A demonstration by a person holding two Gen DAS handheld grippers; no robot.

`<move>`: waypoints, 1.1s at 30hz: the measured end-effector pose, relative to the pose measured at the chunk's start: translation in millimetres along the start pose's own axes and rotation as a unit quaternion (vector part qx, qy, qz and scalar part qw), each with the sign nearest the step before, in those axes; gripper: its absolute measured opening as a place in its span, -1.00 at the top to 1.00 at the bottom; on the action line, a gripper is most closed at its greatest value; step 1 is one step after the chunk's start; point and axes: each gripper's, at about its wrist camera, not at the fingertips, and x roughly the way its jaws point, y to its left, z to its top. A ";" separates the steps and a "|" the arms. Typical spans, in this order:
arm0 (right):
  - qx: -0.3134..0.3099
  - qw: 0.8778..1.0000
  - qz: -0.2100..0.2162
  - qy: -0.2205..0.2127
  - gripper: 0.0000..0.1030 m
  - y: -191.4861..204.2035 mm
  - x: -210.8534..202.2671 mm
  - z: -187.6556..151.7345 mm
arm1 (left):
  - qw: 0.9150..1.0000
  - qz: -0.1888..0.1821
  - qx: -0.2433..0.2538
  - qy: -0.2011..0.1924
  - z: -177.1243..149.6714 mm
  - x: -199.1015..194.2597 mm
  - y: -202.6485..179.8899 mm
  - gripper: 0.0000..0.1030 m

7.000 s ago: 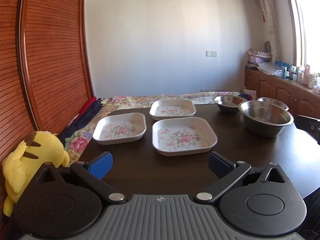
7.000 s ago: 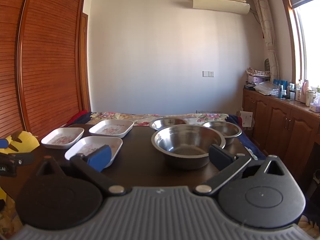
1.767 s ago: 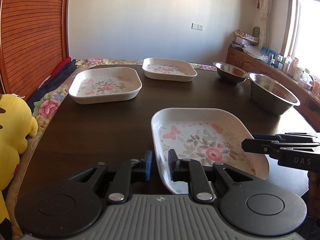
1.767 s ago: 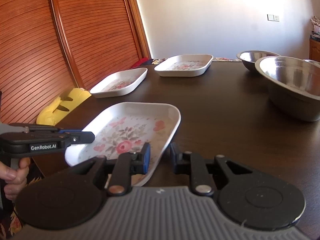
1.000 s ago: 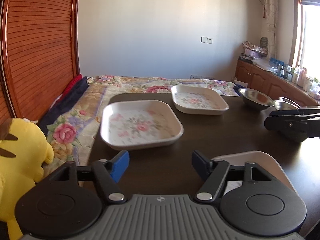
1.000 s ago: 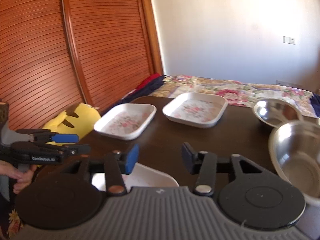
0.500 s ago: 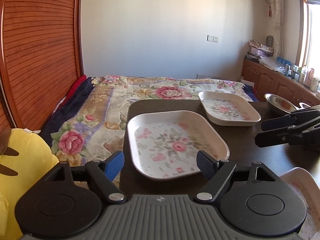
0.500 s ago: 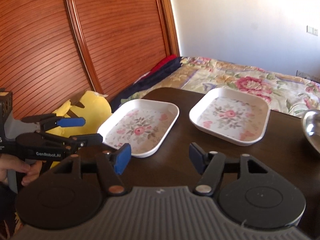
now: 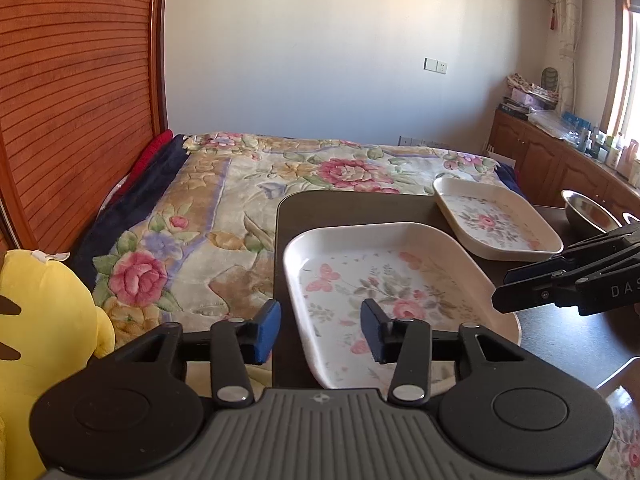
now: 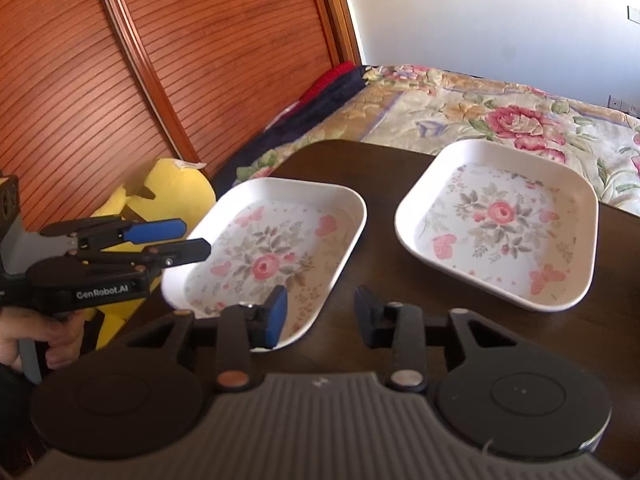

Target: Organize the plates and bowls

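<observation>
Two black grippers with blue pads reach for one white square plate with pink flowers [image 9: 384,280], which lies flat near the left edge of the dark brown table [image 9: 352,208]. The plate is almost square, so no side looks longer; one corner points toward the bed.

The left gripper [image 9: 320,332] has its jaws closing around the plate's near left rim. One pad is outside the rim and one is over the inside. The pads are apart and do not press the rim.

The right gripper [image 10: 318,316] is at the plate's other near corner. Its jaws are closing too, with the rim between them, and its pads do not squeeze it.

Just past this plate lies a second white flowered plate [image 10: 500,224], flat, near it but not touching. Farther right sits a shiny metal bowl [image 9: 588,212].

A yellow plush toy [image 10: 168,192] sits beside the table. Behind it all is a bed with a flowered blanket [image 9: 248,200].
</observation>
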 end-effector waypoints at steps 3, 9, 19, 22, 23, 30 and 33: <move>0.001 1.000 0.002 0.006 0.32 -1.5 5.7 2.4 | 1.000 0.001 -0.003 0.006 -0.7 5.2 2.4 0.30; 0.005 1.000 0.010 0.023 0.59 -2.9 15.2 3.0 | 1.000 -0.001 -0.007 0.009 -2.3 8.3 4.8 0.52; -0.001 1.000 0.007 0.024 0.61 -0.4 23.7 7.0 | 1.000 -0.001 -0.006 0.012 -5.1 11.0 4.1 0.60; -0.005 1.000 0.004 0.024 0.61 -0.5 25.7 7.8 | 1.000 0.003 -0.006 0.011 -6.1 10.8 3.3 0.63; -0.007 1.000 0.003 0.024 0.61 -0.4 26.1 8.1 | 1.000 0.004 -0.007 0.011 -6.2 10.6 3.5 0.65; -0.011 1.000 0.002 0.021 0.69 0.3 21.8 5.6 | 1.000 0.002 -0.007 0.012 -4.3 1.3 0.3 0.68; -0.016 1.000 0.000 0.014 0.69 -0.7 15.4 4.0 | 1.000 0.003 -0.003 0.008 -2.4 -4.1 -4.1 0.68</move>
